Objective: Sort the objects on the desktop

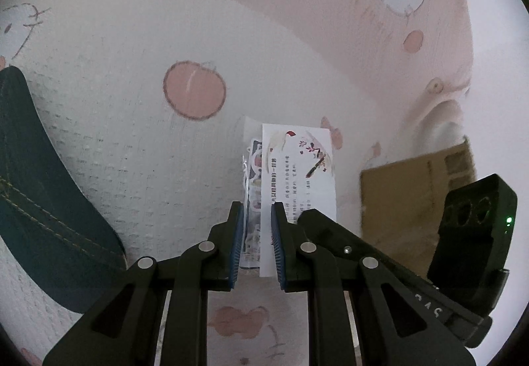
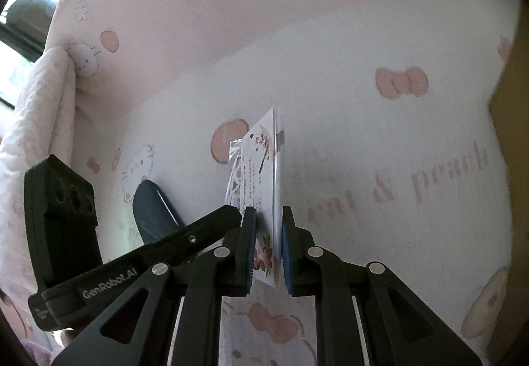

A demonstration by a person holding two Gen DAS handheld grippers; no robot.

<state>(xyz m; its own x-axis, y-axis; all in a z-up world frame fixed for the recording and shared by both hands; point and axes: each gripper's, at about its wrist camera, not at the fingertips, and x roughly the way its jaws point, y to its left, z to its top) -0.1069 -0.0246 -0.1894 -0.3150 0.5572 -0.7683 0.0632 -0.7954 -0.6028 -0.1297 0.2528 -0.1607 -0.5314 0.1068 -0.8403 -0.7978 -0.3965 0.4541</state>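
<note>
A flat pack of printed cards and stickers in clear plastic (image 1: 291,167) stands upright above a pink-and-white cartoon bedspread (image 1: 132,134). Both grippers hold it. My left gripper (image 1: 258,210) has its jaws closed around the pack's lower part. My right gripper (image 2: 268,213) is closed on the same pack (image 2: 261,160), seen edge-on between its blue pads. The right gripper's body (image 1: 463,233) shows at the right of the left wrist view; the left gripper's body (image 2: 66,217) shows at the left of the right wrist view.
A dark blue stitched case (image 1: 39,184) lies on the bedspread at the left; it also shows in the right wrist view (image 2: 152,210). A brown cardboard box (image 1: 413,194) sits at the right. A folded quilt (image 2: 39,108) lies at the far left.
</note>
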